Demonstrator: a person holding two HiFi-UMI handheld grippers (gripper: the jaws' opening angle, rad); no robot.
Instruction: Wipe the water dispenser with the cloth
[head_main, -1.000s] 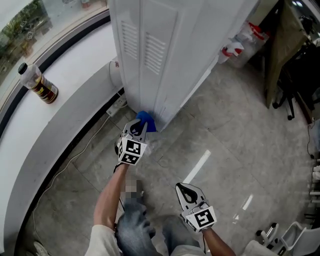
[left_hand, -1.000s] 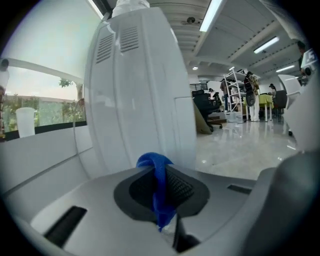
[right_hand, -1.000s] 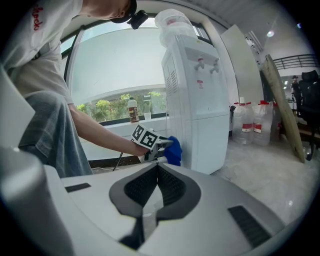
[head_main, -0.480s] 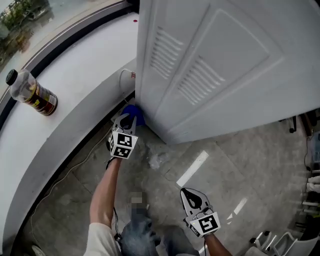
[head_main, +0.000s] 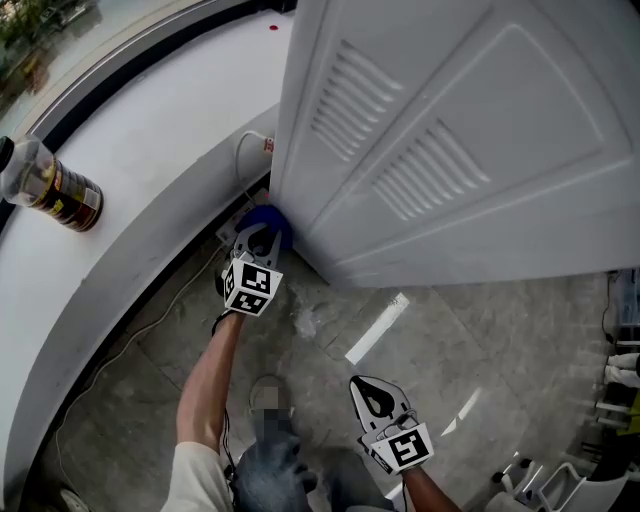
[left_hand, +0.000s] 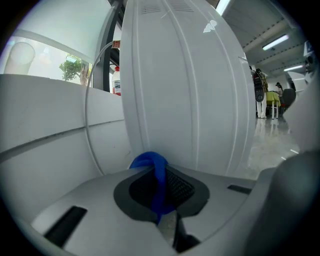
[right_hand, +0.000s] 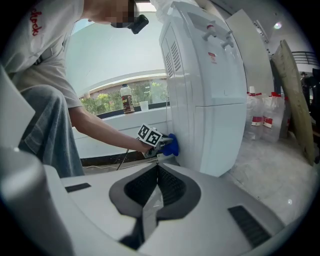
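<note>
The white water dispenser (head_main: 450, 140) fills the upper right of the head view and stands tall in the left gripper view (left_hand: 185, 90) and the right gripper view (right_hand: 210, 95). My left gripper (head_main: 258, 240) is shut on a blue cloth (head_main: 266, 220), pressing it against the dispenser's lower back corner near the floor. The cloth (left_hand: 156, 172) bunches between the jaws, and the cloth (right_hand: 172, 144) also shows from the side. My right gripper (head_main: 372, 397) hangs shut and empty low over the floor, away from the dispenser.
A curved white ledge (head_main: 130, 190) runs along the left with a brown bottle (head_main: 45, 183) on it. A cable (head_main: 150, 320) trails on the floor beside the ledge. Water bottles (right_hand: 260, 120) and a leaning board (right_hand: 295, 95) stand beyond the dispenser. A person's legs (head_main: 270, 460) are below.
The head camera has moved closer, so the dispenser looms larger. My left gripper with the cloth has shifted from the front corner round to the dispenser's back corner by the ledge.
</note>
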